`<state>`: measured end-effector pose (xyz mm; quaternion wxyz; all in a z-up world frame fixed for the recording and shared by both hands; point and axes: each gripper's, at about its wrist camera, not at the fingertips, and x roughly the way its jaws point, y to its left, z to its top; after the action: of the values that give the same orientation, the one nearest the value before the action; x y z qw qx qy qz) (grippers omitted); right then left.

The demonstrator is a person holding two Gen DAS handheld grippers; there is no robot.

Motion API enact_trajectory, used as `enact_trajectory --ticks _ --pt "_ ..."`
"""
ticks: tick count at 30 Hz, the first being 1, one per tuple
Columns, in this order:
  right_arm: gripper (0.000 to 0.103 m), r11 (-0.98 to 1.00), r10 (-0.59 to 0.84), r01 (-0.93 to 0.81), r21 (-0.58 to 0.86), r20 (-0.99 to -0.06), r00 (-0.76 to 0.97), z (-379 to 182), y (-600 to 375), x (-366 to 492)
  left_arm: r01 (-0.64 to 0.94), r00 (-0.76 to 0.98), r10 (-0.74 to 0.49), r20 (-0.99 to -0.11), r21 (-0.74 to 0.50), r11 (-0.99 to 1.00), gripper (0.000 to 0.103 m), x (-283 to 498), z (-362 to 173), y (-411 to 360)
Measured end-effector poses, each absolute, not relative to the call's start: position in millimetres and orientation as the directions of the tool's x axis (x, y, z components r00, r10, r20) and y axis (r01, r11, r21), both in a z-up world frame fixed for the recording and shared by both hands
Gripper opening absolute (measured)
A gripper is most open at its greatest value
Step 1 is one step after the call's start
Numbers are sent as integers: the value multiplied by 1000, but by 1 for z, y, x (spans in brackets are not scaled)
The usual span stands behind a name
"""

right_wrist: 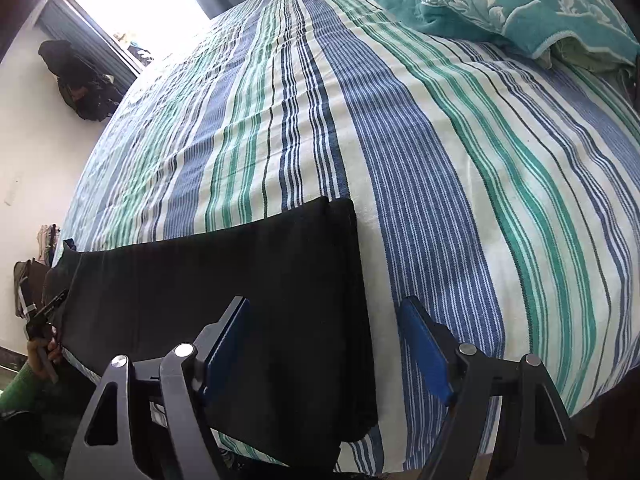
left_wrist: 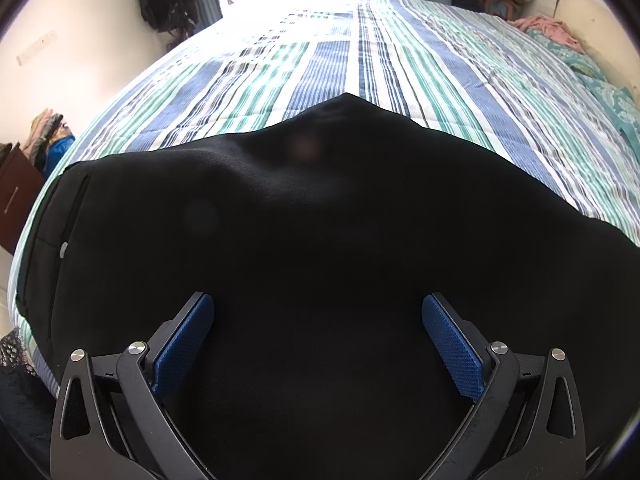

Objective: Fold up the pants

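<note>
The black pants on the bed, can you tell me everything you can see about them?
The black pants are plain, soft, dark cloth, lying flat in a long band near the edge of the striped bedspread. Their right end is straight. At the other end, the left wrist view shows a seam line and a small pale button. The left gripper and right gripper hang open over them; the right one straddles their end. Neither clearly clamps the cloth.

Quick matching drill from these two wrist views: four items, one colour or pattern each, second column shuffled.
Column one:
1 pants
2 bedspread
3 towel
4 pads

Column two:
A blue
B teal with pale floral print
C black
D blue, green and white stripes

Pairs: 1-C, 2-D, 3-B, 4-A
</note>
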<state>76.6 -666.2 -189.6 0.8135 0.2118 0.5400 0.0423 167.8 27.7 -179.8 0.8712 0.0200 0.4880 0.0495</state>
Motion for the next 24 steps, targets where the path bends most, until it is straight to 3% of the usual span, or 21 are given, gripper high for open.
enact_trajectory --ticks 1,8,9,11,14,17,21,24 --pt "64 884 359 141 446 -839 408 -192 -667 79 -67 519 107 -848 85 994 103 168 -180 27" --pt "60 745 571 133 653 -728 378 -210 -677 81 -74 525 117 -843 91 993 103 168 -181 27" --pt "56 744 563 147 651 -731 385 -212 -676 81 -75 526 118 -842 92 993 103 168 -181 27" --pt "31 758 519 195 623 -756 399 -215 -675 80 -76 528 119 -841 92 993 103 167 -181 27" --pt "16 723 517 247 646 -742 426 -218 -671 77 -74 527 115 -842 90 993 103 167 -181 27" --pt "15 668 533 274 692 -701 474 -211 -665 73 -70 522 108 -846 83 994 103 167 -180 28" --pt "15 540 600 217 814 -552 579 -181 -641 65 -75 478 86 -874 57 996 101 166 -170 31" --pt "15 464 663 131 876 -442 604 -154 -603 64 -68 494 6 -869 -31 997 101 152 -156 40"
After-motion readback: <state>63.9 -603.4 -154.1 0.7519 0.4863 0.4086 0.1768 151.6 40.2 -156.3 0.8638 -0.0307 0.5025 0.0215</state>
